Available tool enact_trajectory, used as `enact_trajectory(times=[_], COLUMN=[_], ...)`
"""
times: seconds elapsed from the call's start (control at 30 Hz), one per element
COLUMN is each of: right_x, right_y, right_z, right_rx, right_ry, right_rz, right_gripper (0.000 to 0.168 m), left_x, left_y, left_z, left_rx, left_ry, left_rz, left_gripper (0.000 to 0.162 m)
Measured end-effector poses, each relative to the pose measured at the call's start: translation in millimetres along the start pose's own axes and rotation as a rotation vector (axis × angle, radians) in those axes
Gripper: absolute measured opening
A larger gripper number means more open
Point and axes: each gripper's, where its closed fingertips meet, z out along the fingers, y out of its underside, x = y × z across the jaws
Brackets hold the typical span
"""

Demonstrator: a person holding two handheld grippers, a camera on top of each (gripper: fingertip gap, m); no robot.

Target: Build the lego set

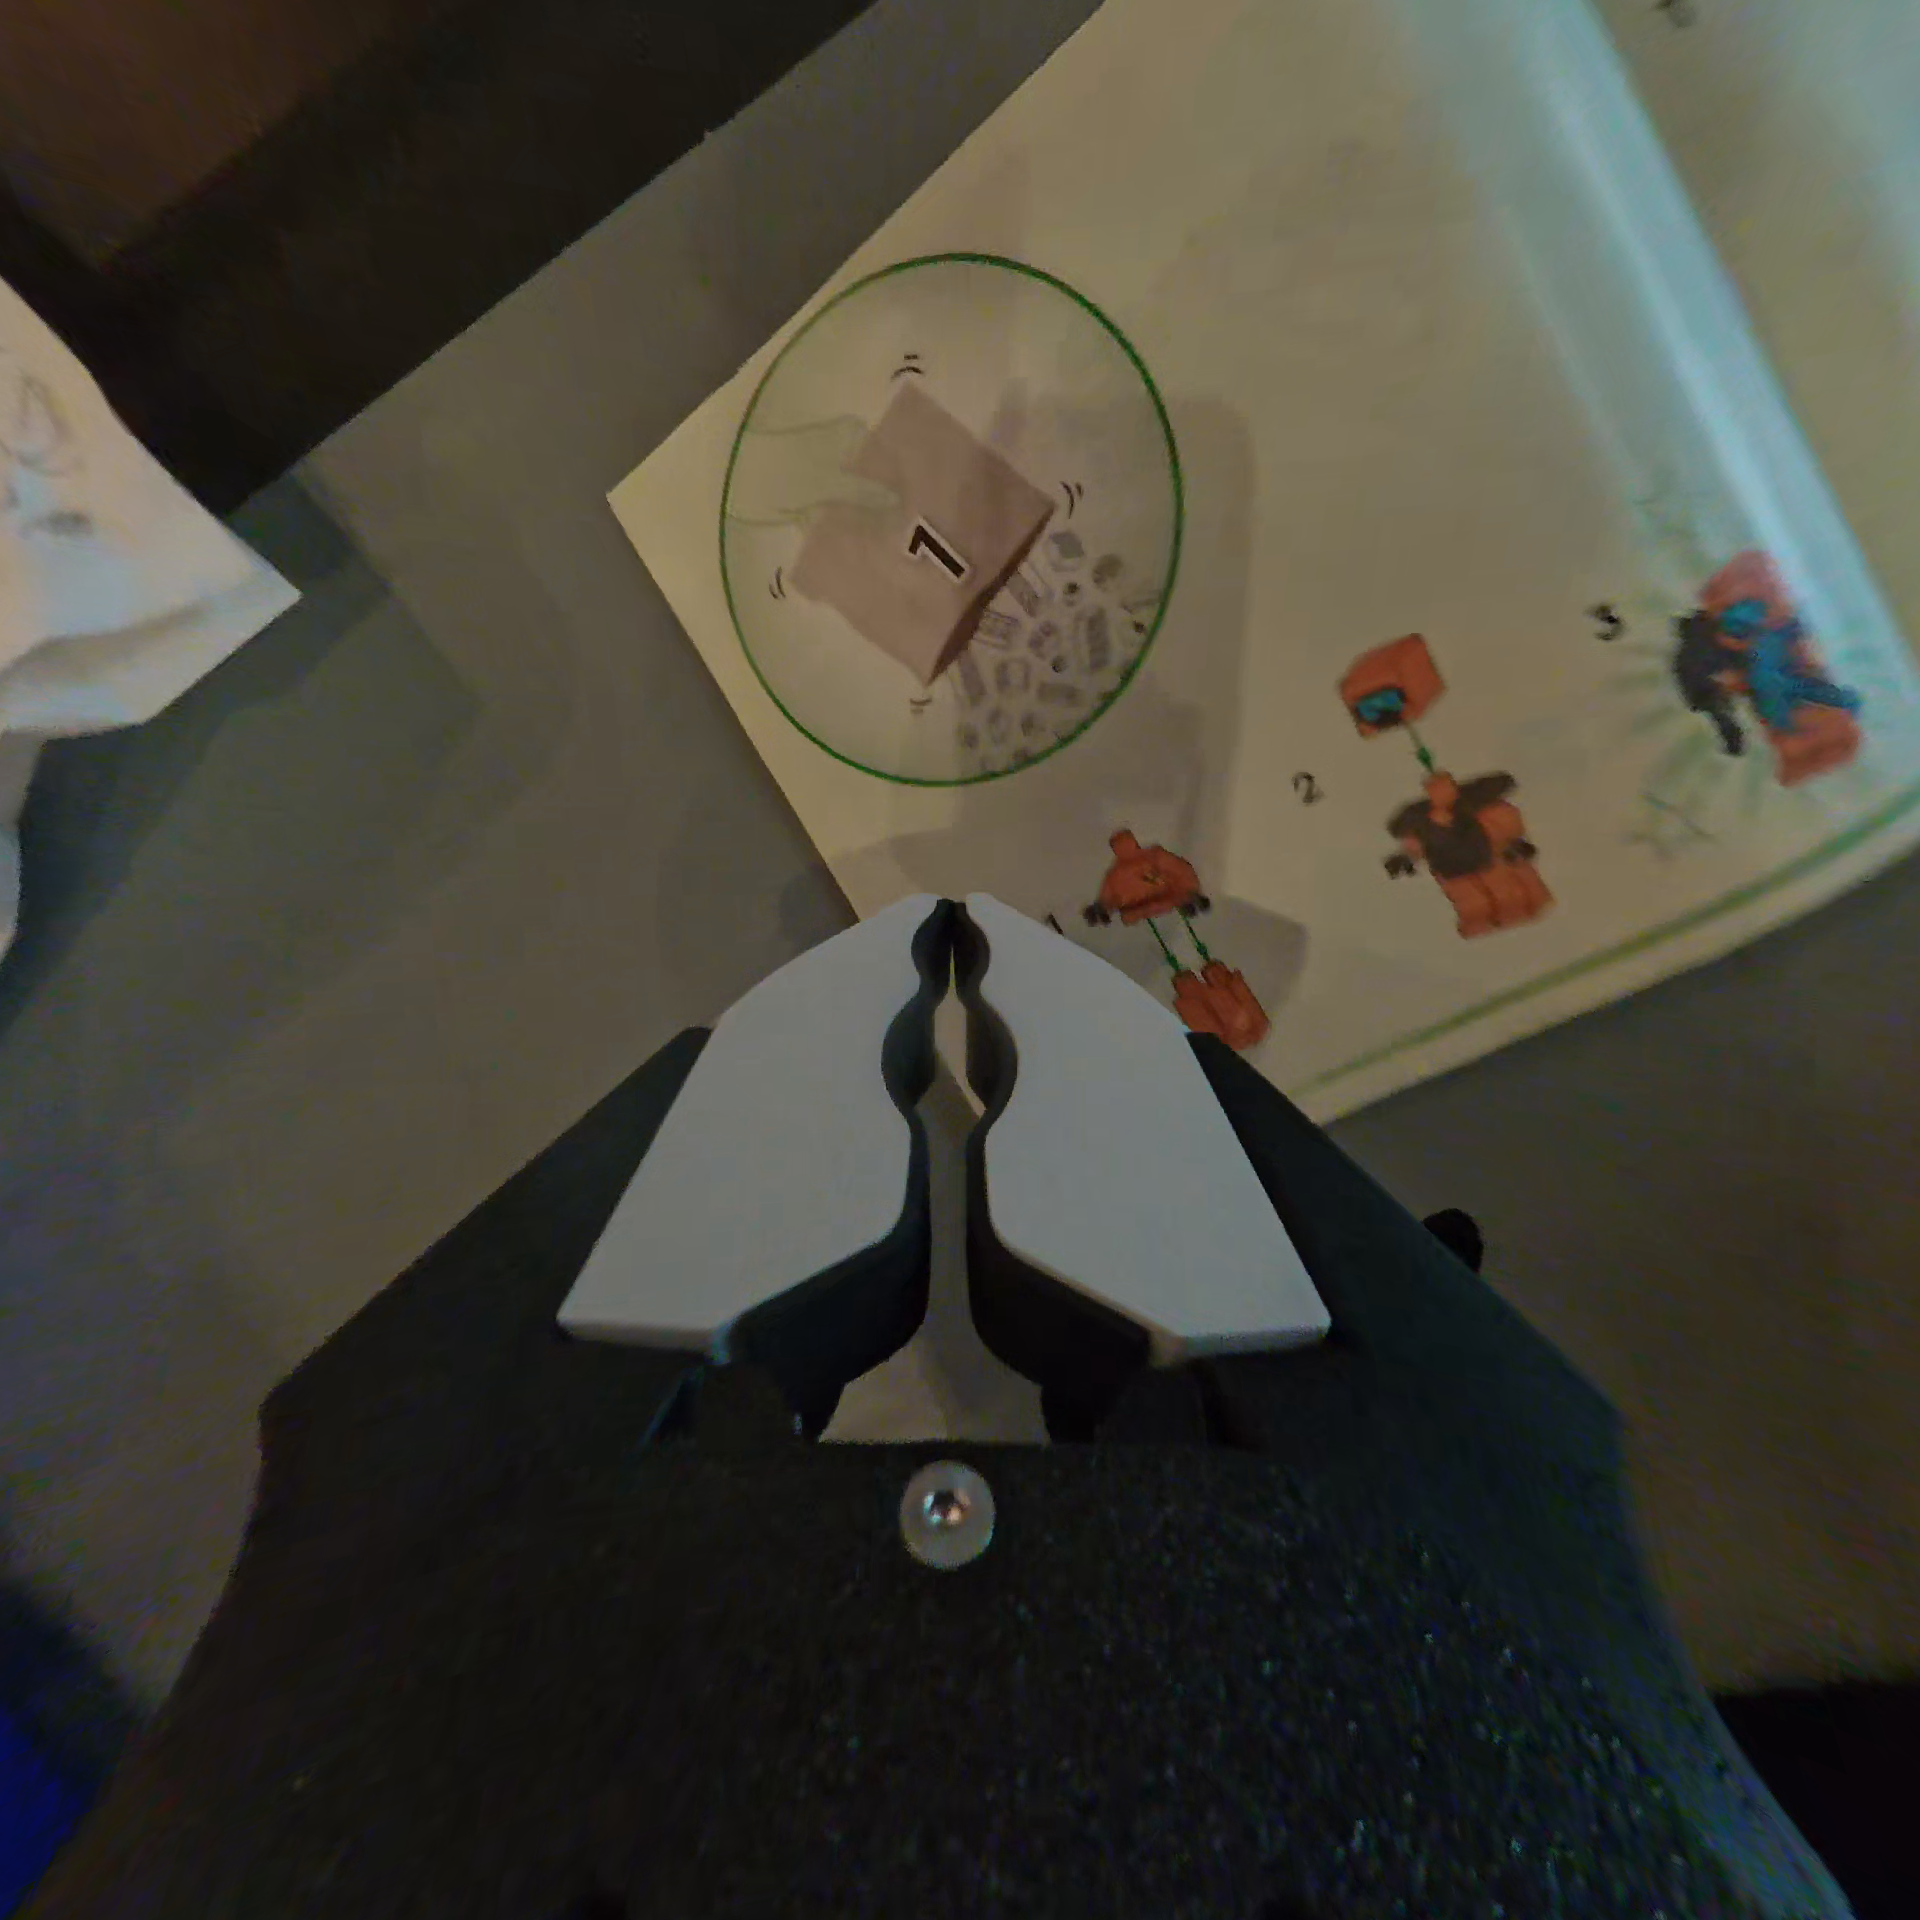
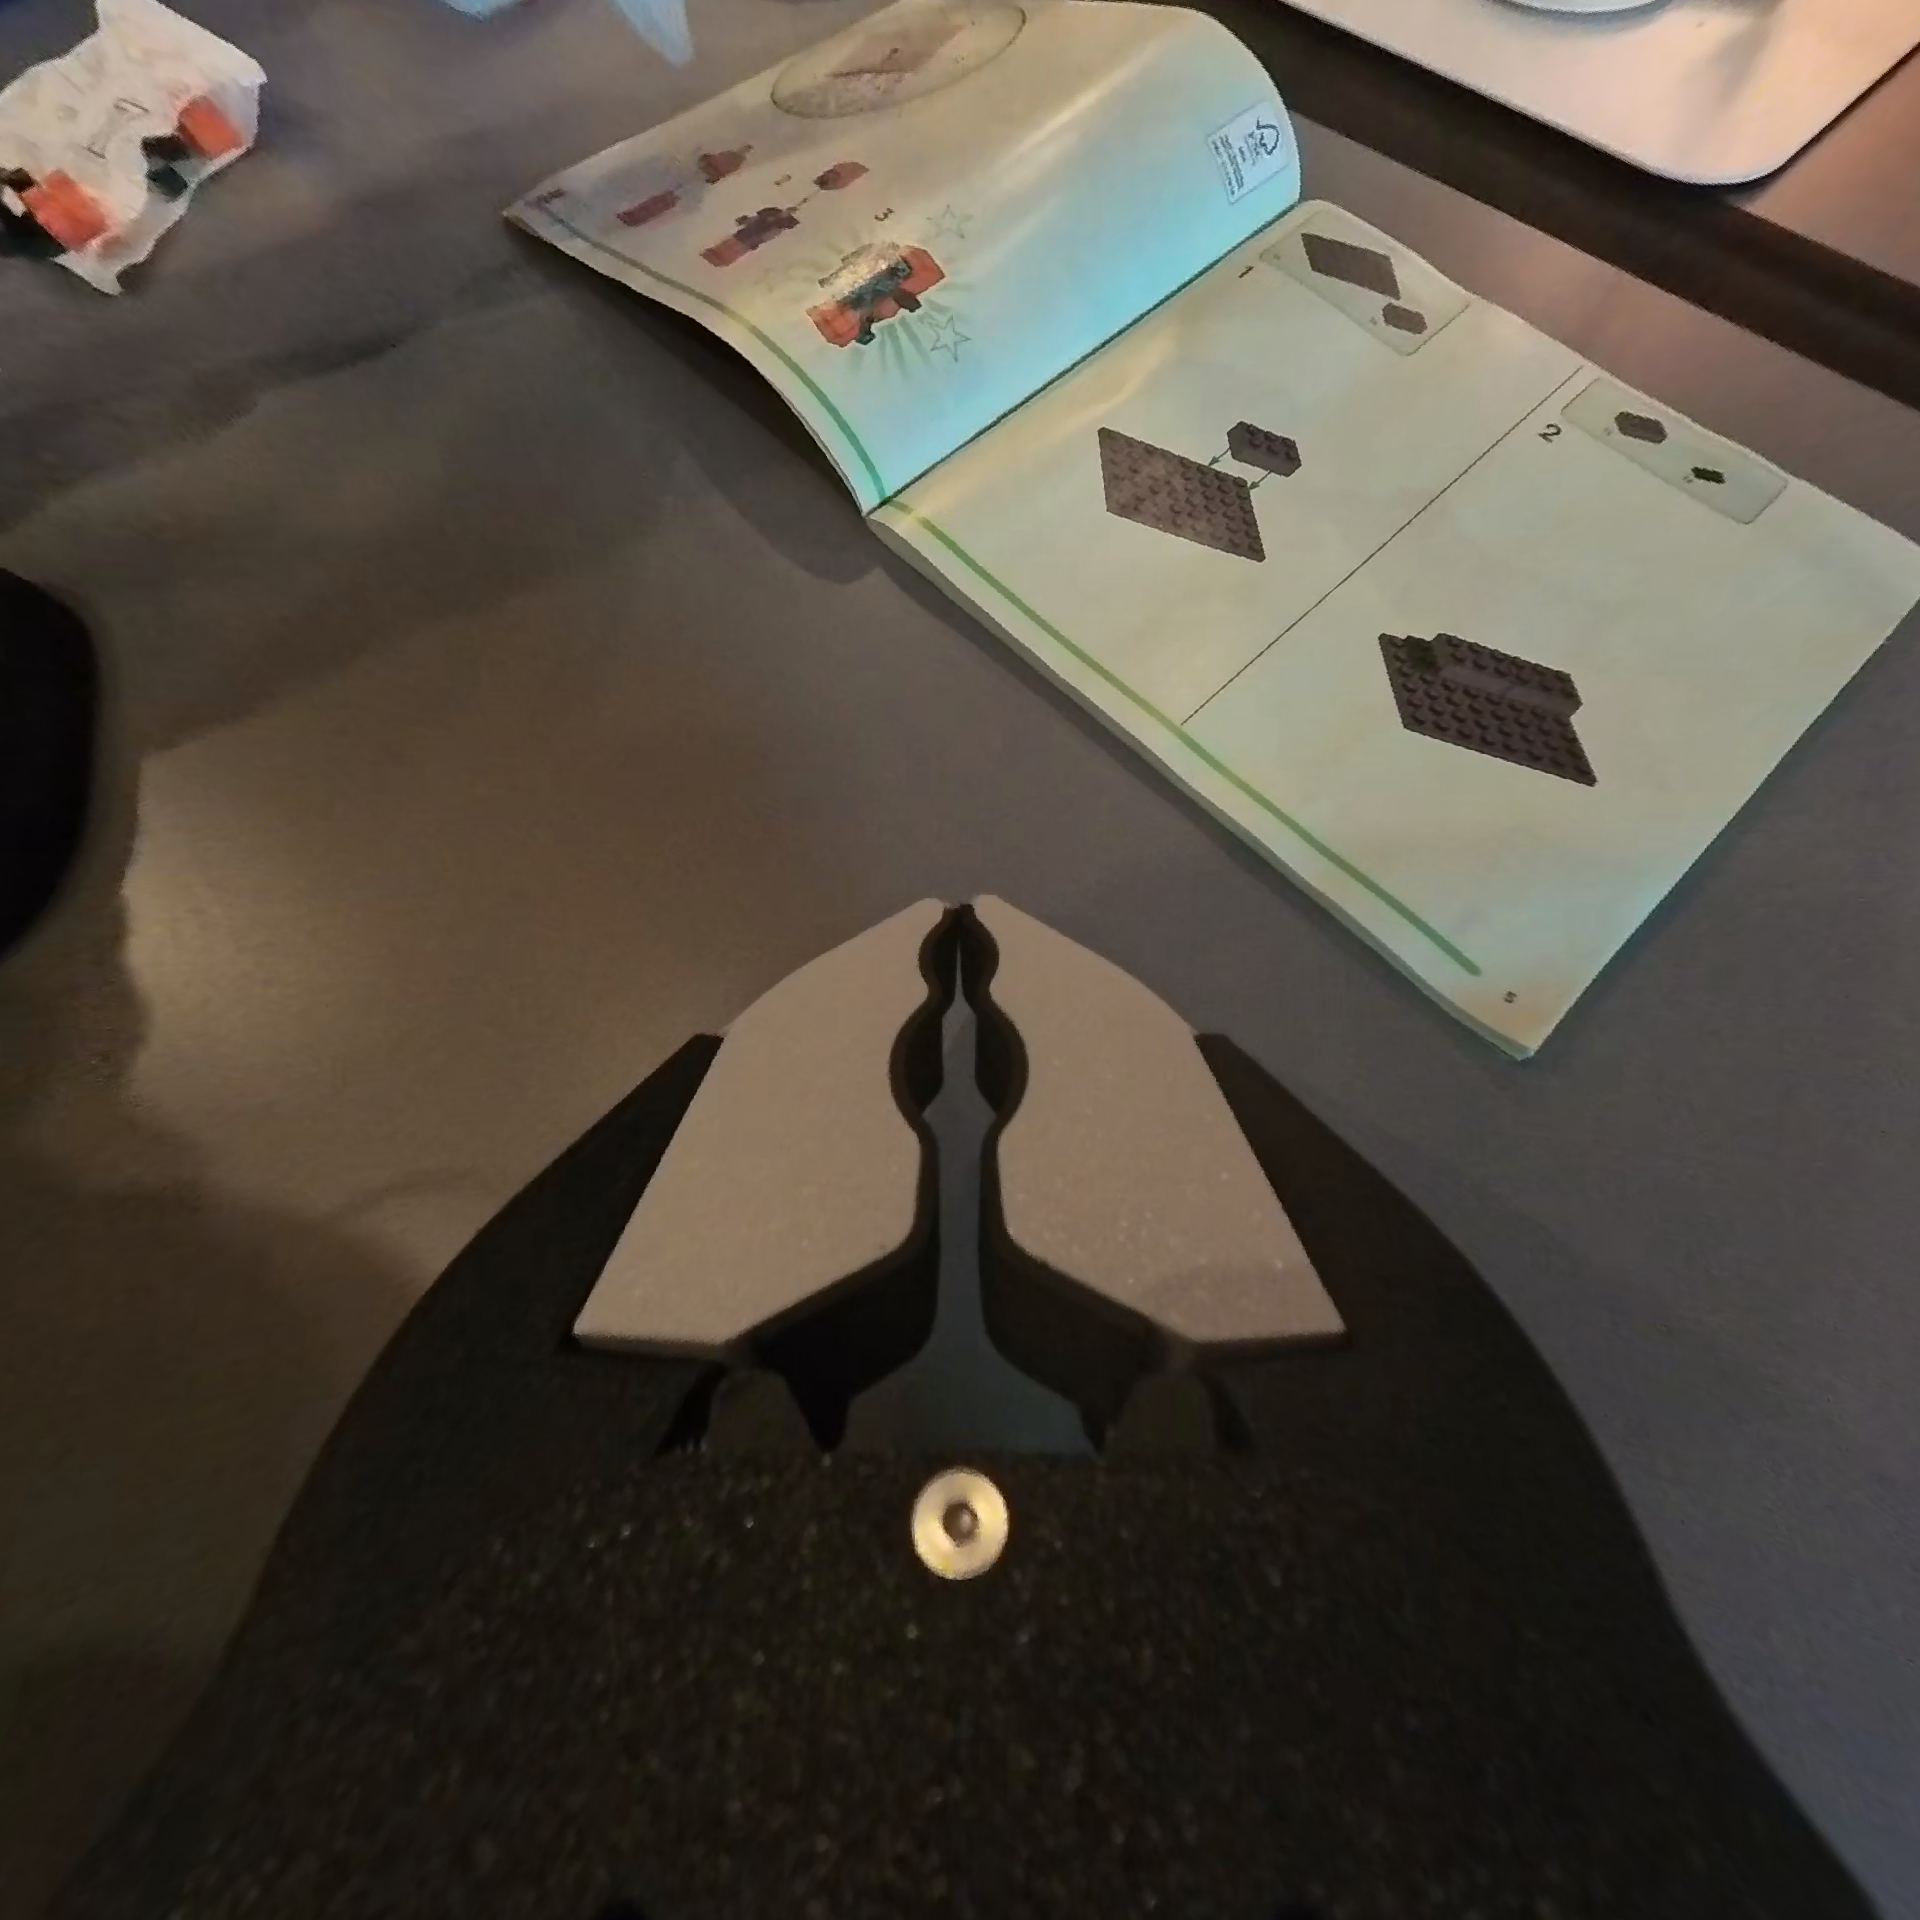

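Pale instruction booklet (image 2: pixel 1195 499) lies open (left page curling); left gripper (image 1: pixel 954 906) and right gripper (image 2: pixel 961 912) closed, empty.

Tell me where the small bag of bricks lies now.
In the right wrist view, the bag of bricks lies on the table at far upper left, left of the open instruction booklet.

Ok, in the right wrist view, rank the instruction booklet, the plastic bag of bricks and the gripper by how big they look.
1. Right gripper, though nearness to the camera inflates it.
2. Instruction booklet.
3. Plastic bag of bricks, far off.
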Motion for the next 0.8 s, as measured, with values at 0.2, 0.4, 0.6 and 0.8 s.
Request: enact_trajectory(times=[0.2,0.4,0.6,0.8], right_x=[-0.5,-1.1,-1.3,-1.6], right_y=[1.1,2.4,2.6,3.0], right_z=[0.7,1.6,2.0,2.5], right_rx=[-0.006,-0.012,-0.012,-0.013], right_ry=[-0.004,-0.009,-0.011,-0.014], right_rz=[0.001,0.001,0.001,0.002], right_gripper=[0.0,0.0,0.0,0.0], left_x=[-1.8,-4.8,-7.7,-8.9], left_y=[-4.7,-6.8,-7.5,-8.9], left_z=[9.4,13.2,14.6,13.1], left_rx=[-0.032,-0.028,-0.022,-0.014], left_ry=[-0.031,-0.029,-0.031,-0.047], left_rz=[-0.002,-0.049,-0.068,-0.067], left_gripper=[0.0,0.0,0.0,0.0])
